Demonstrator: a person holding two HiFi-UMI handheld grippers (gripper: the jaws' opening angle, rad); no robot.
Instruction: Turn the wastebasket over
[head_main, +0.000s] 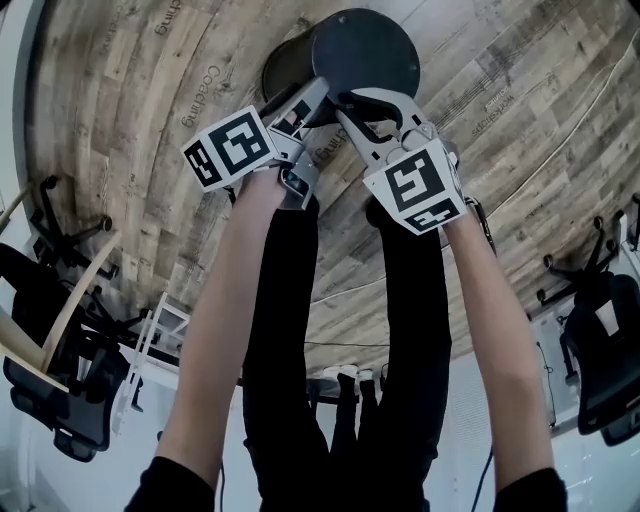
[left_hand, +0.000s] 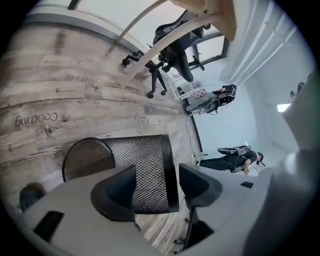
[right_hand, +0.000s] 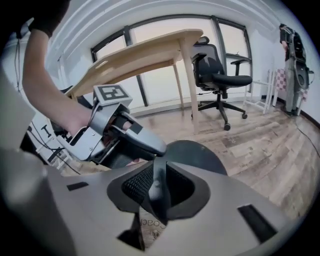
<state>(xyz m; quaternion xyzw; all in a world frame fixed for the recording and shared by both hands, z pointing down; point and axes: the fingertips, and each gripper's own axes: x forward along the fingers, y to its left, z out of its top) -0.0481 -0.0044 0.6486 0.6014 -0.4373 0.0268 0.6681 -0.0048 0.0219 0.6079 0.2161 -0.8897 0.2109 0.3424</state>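
Observation:
The black mesh wastebasket (head_main: 360, 50) lies tipped over on the wood floor, one round end turned up toward the head view. My right gripper (head_main: 350, 105) is shut on its edge; in the right gripper view that thin wall (right_hand: 157, 185) stands pinched between the pads, mesh to the left, and the dark round end (right_hand: 200, 152) is beyond. My left gripper (head_main: 308, 100) is open just left of it. In the left gripper view the basket (left_hand: 137, 170) shows sideways between the wide jaws, its rim band to the right, and neither pad touches it.
A wooden table (right_hand: 145, 52) and a black office chair (right_hand: 217, 77) stand behind the basket. More chairs sit at the left (head_main: 60, 400) and right (head_main: 600, 360) of the head view. A person (left_hand: 235, 160) stands far off. The holder's black-clad legs (head_main: 340, 330) are below the grippers.

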